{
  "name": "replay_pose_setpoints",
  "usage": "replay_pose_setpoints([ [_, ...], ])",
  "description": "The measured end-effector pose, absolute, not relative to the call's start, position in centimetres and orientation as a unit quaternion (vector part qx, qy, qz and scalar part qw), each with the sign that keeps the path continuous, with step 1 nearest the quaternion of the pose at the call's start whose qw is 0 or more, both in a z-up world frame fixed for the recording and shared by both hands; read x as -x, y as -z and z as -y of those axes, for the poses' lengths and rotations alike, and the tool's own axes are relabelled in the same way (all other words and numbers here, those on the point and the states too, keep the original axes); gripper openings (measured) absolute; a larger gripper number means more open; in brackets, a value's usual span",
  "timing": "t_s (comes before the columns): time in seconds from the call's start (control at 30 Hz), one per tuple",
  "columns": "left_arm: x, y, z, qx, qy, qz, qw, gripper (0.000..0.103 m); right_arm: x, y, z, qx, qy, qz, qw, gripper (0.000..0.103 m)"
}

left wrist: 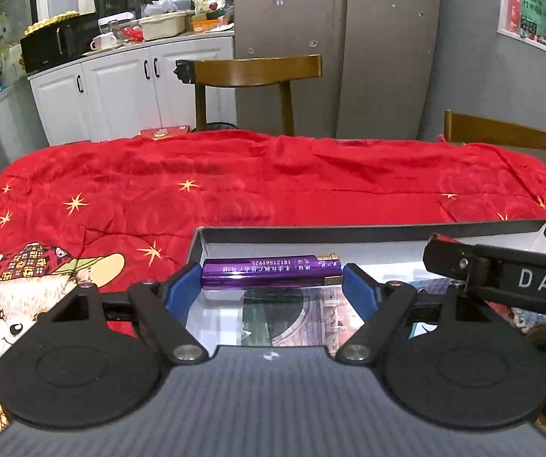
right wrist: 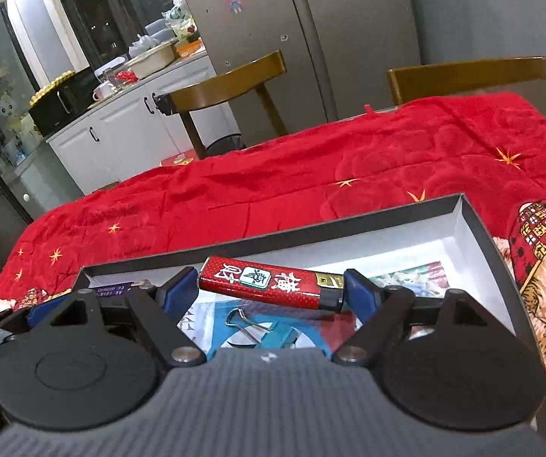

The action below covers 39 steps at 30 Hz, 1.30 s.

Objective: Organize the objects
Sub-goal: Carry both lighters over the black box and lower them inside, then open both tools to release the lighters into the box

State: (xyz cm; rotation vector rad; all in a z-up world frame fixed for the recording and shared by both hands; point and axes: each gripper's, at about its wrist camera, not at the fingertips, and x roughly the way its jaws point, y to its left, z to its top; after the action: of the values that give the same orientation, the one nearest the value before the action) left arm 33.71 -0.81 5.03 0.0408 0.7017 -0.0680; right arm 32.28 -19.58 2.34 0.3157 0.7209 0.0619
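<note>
L gripper point(left wrist: 271, 285): jaws closed on purple lighter point(left wrist: 269, 272), held crosswise between the blue pads point(left wrist: 181, 285), end to end, above the near-left part of the open box point(left wrist: 349, 230). R gripper point(right wrist: 271, 291): clamped on red lighter point(right wrist: 273, 283), also crosswise, slightly tilted, black cap end at the right pad, above the box interior. Both lighters seen lifted off the box floor; printed cards point(right wrist: 406, 278) lie on the floor beneath. Blue binder clip point(right wrist: 269, 333) seen lying in box under red lighter. Box rests on red blanket point(left wrist: 235, 182) w/ bear print. R gripper's body seen just beside L, at right of left wrist view.
</note>
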Motion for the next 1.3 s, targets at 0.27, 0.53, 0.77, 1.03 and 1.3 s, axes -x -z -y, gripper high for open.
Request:
replay_pose_setpoints([
  [0.27, -33.8, -4.8, 1.0, -0.019, 0.036, -0.355, 0.934, 0.084, -32.4, -1.9, 19.6, -0.155, -0.030, -0.356, 0.921, 0.083],
  [0.53, -33.9, -4.7, 1.2, -0.025, 0.039, -0.358, 0.933, 0.084, -32.5, -1.7, 19.6, -0.155, -0.028, -0.359, 0.920, 0.083],
  [0.77, -34.0, -4.8, 1.2, -0.025, 0.037, -0.360, 0.932, 0.084, -32.4, -1.8, 19.7, -0.156, -0.028, -0.360, 0.920, 0.084],
  [1.03, -33.6, -5.7, 0.8, -0.022, 0.046, -0.351, 0.935, 0.085, -31.9, -2.9, 20.2, -0.156, -0.044, -0.349, 0.923, 0.090],
  [1.3, -31.8, -9.8, -0.2, -0.026, 0.039, -0.305, 0.951, 0.085, -30.2, -6.2, 21.2, -0.170, -0.057, -0.311, 0.933, 0.094],
])
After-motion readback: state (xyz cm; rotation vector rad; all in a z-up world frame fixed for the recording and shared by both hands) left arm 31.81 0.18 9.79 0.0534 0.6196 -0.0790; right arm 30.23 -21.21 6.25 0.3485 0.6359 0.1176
